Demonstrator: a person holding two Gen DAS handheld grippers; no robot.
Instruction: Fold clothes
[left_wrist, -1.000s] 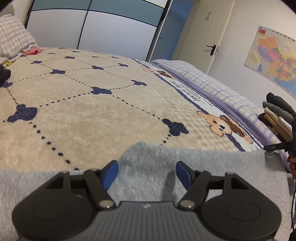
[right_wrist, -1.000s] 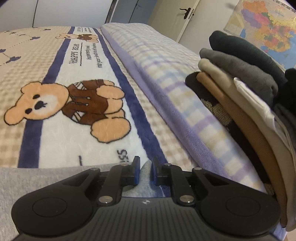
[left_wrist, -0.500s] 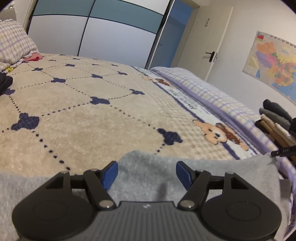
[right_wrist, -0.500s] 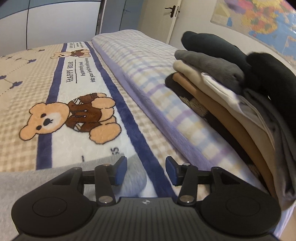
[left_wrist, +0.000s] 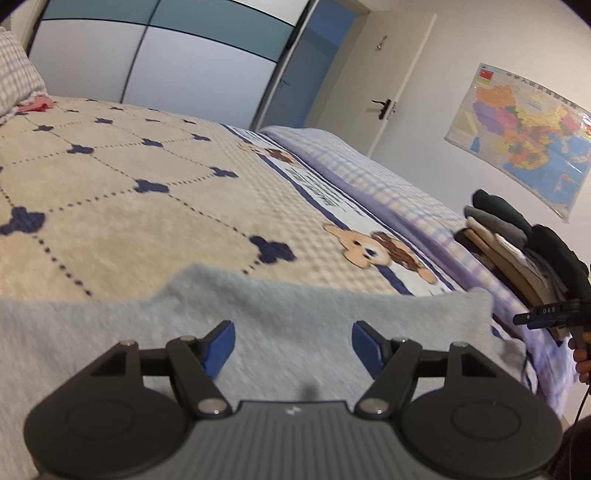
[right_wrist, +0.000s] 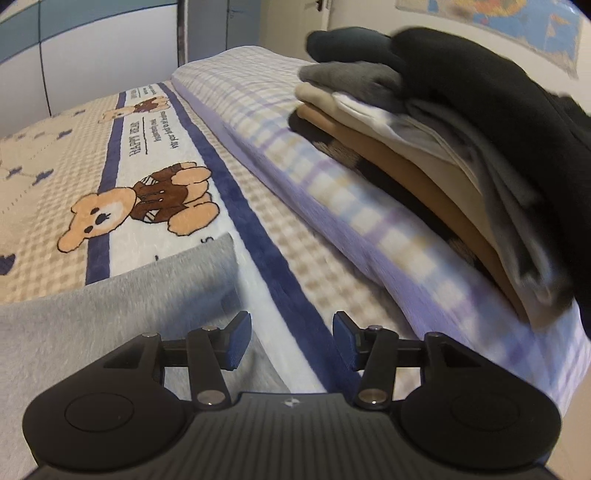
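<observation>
A light grey garment (left_wrist: 110, 325) lies spread flat over the near part of the bed. My left gripper (left_wrist: 291, 332) hovers open just above its middle, with no cloth between the blue pads. In the right wrist view, one corner of the grey garment (right_wrist: 110, 314) lies flat to the left. My right gripper (right_wrist: 291, 325) stands open beside that corner, over the blanket's blue stripe, and holds nothing. From the left wrist view, the right gripper (left_wrist: 546, 314) shows at the far right edge, with a hand (left_wrist: 580, 358) behind it.
A beige blanket (left_wrist: 129, 221) with bear prints covers the bed, bordered on the right by a purple checked quilt (right_wrist: 332, 206). A stack of folded clothes (right_wrist: 424, 147) sits on that quilt, close to my right gripper. A pillow (left_wrist: 14, 81) lies far left.
My right gripper opened and let go of the grey garment's corner, then moved right toward the clothes stack. The left gripper stayed open and drew back and up slightly.
</observation>
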